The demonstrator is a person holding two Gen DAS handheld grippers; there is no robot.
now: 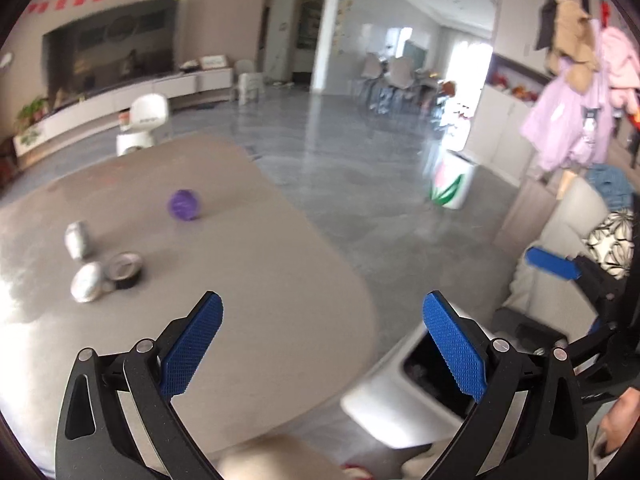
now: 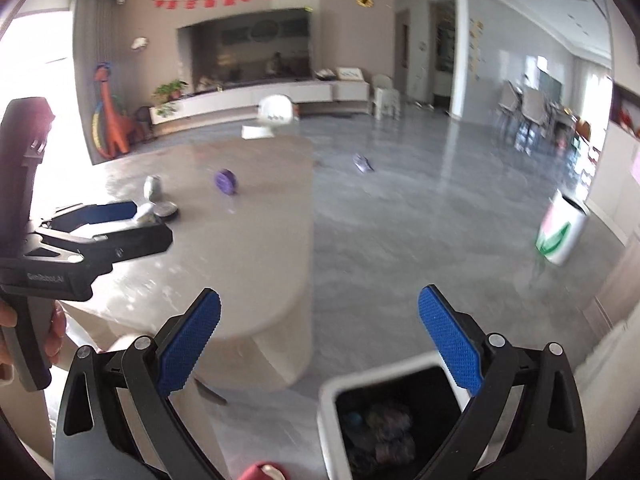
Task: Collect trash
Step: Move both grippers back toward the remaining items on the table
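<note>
On the beige table (image 1: 248, 264) lie two crumpled silver foil wads (image 1: 78, 238) (image 1: 87, 281), a dark tape roll (image 1: 125, 269) and a purple ball (image 1: 184, 205). My left gripper (image 1: 322, 344) is open and empty above the table's near right edge. A white trash bin (image 1: 384, 396) with a dark inside stands on the floor below it. In the right wrist view, my right gripper (image 2: 318, 340) is open and empty above that bin (image 2: 332, 408), which holds some dark trash. The left gripper (image 2: 120, 224) shows at the left there, over the table (image 2: 240, 260).
A white bin with a tulip print (image 1: 452, 184) stands on the grey floor at the right. A white round device (image 1: 146, 118) sits at the table's far end. A small purple-grey scrap (image 2: 362, 163) lies on the floor. A sofa with clothes (image 1: 576, 220) is at the right.
</note>
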